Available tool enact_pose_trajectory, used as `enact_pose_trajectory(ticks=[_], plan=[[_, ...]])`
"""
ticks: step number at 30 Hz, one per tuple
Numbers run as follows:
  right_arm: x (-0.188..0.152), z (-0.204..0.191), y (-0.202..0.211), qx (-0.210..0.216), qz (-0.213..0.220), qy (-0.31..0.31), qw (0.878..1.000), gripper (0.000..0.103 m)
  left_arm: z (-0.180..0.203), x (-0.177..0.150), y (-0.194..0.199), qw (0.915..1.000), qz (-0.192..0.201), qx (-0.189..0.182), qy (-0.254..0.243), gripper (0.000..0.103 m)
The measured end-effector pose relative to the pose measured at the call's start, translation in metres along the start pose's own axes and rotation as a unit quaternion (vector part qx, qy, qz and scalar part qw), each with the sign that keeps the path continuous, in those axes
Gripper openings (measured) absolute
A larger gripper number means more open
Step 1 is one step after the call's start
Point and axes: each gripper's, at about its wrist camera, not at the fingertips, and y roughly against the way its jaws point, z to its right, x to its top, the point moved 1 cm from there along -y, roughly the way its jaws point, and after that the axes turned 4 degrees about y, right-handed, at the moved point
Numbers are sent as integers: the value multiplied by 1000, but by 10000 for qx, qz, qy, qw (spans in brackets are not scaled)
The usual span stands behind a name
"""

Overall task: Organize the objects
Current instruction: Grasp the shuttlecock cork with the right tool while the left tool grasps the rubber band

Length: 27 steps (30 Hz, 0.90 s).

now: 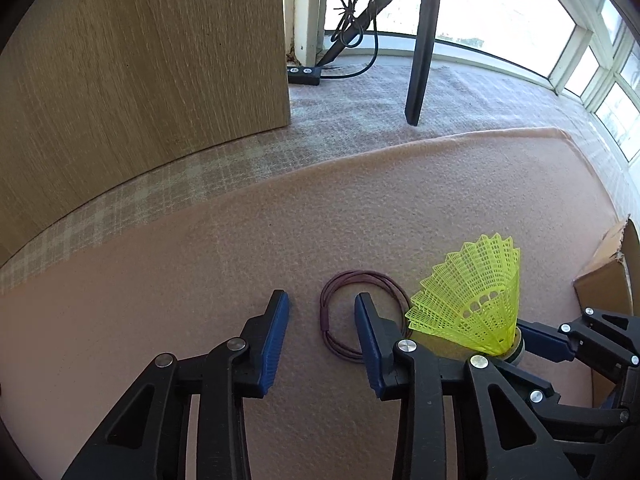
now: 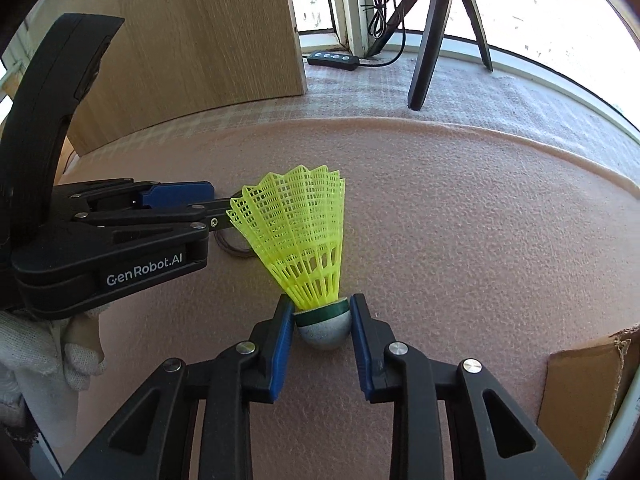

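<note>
1. Surface: a pink fleece blanket (image 2: pixel 460 220) with a nubbly nap covers most of both views. Its rounded far edge lies on a paler checked cloth (image 1: pixel 460 92) that runs to the window.
2. Room: bright glazed window frames (image 1: pixel 592 64) along the top and right; daylight is blown out beyond them.
3. A light wood-grain panel (image 1: pixel 140 72) stands upright at upper left in both views.
4. A black tripod (image 2: pixel 432 32) stands at top centre, its legs on the checked cloth. A looped black cable and a black inline remote (image 2: pixel 332 58) with round buttons lie beside it.
5. Container: a brown cardboard box (image 2: pixel 584 392) at lower right, its edge torn. Contents cannot be told.
6. Left gripper (image 1: pixel 322 312): black linkage arms, blue ribbed pads, jaws part-spread with bare blanket between them, pinching nothing. A white knit glove (image 2: pixel 36 356) shows under it in the right wrist view.
7. Right gripper (image 2: pixel 322 312): same build, its pads closed on the cork of the shuttlecock.
8. Shuttlecock (image 2: pixel 296 236): yellow plastic mesh skirt, flared upward, green band, whitish rounded cork. It sits centre frame, upright, tilted slightly left.
9. Hair tie (image 1: pixel 332 312): a thin dark maroon loop, coiled several turns, flat on the blanket. The left gripper's right pad overlaps its middle.
</note>
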Motion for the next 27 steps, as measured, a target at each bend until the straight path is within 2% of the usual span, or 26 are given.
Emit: enact_pose_trajectory(ticks=[1,4,6,9,13,23,27], plan=[[0,1,0,23,-4,-33,10000,25,4,1,-1,10000,0,55,-72,32],[0,3,1,32,2,-73,10000,25,11,3,-2,9996,2,122,-253,18],[0,4,3,26,23,-95,9999,25,16,3,-2,9993,-11,141,-334,4],[1,4,3,26,40,-124,9999,25,20,0,0,9990,17,203,-394,4],[-2,3,6,32,69,-123,9999,25,9,-4,5,9998,-19,74,-175,4],[-15,0,17,144,152,-166,9996,25,-25,-52,48,9993,137,-60,347,4],[-24,-3,31,222,254,-188,9993,25,-24,-69,72,9987,288,-89,415,4]])
